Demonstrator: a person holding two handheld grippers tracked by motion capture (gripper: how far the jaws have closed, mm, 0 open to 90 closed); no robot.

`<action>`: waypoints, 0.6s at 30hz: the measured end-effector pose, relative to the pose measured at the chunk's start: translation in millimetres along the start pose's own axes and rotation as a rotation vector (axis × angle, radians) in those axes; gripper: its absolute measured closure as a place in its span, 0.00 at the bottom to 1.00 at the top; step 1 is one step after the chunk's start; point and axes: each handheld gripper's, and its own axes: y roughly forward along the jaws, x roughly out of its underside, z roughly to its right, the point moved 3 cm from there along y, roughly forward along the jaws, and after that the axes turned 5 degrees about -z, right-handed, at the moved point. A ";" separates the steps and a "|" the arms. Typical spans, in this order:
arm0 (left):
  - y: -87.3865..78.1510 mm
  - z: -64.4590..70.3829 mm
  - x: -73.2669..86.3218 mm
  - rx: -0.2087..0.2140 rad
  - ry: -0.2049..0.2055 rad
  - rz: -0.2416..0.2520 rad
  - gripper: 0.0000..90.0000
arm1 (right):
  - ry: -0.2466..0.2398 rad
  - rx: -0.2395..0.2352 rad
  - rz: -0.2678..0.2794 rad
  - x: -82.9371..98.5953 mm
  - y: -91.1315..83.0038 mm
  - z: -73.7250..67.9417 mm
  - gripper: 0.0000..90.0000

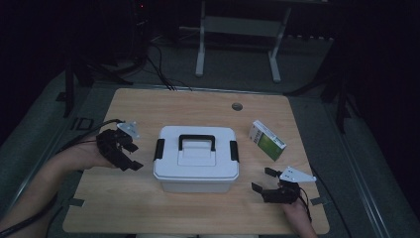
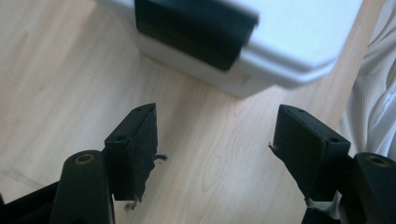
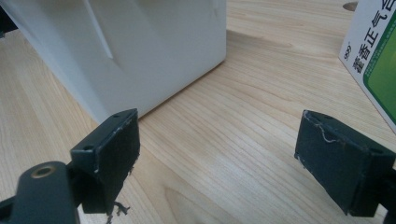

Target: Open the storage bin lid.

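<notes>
A white lidded storage box [image 1: 196, 158] with a black handle and black side latches stands in the middle of the wooden table [image 1: 148, 106]. My left gripper [image 1: 132, 155] hovers just left of the box, open and empty; its own view faces the box's black latch [image 2: 194, 28]. My right gripper [image 1: 262, 179] is open near the box's front right corner, nothing between its jaws. Its view has the white box wall [image 3: 140, 51] at left and a green-and-white carton [image 3: 376, 60] at right. That carton [image 1: 267, 140] lies to the right of the box.
A round cable hole [image 1: 237, 106] sits near the table's far edge. Behind the table stand a white frame [image 1: 237, 29] and dark stands with cables on the floor. A white sleeve [image 2: 373, 107] shows at the right of the left gripper view.
</notes>
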 end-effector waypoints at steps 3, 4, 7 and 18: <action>-1.9 -0.4 -3.5 -0.001 0.005 0.000 0.34 | -0.001 -0.001 -0.003 0.2 0.1 -0.1 0.15; -5.5 0.3 -13.1 -0.004 0.013 0.007 0.34 | 0.001 -0.001 -0.004 0.4 0.2 -0.1 0.15; -7.1 1.7 -19.2 -0.004 0.029 0.005 0.34 | 0.000 -0.002 -0.005 0.8 0.3 0.3 0.15; -7.7 4.2 -57.4 0.005 0.093 -0.012 0.34 | 0.002 -0.008 0.001 0.5 -0.3 -0.4 0.15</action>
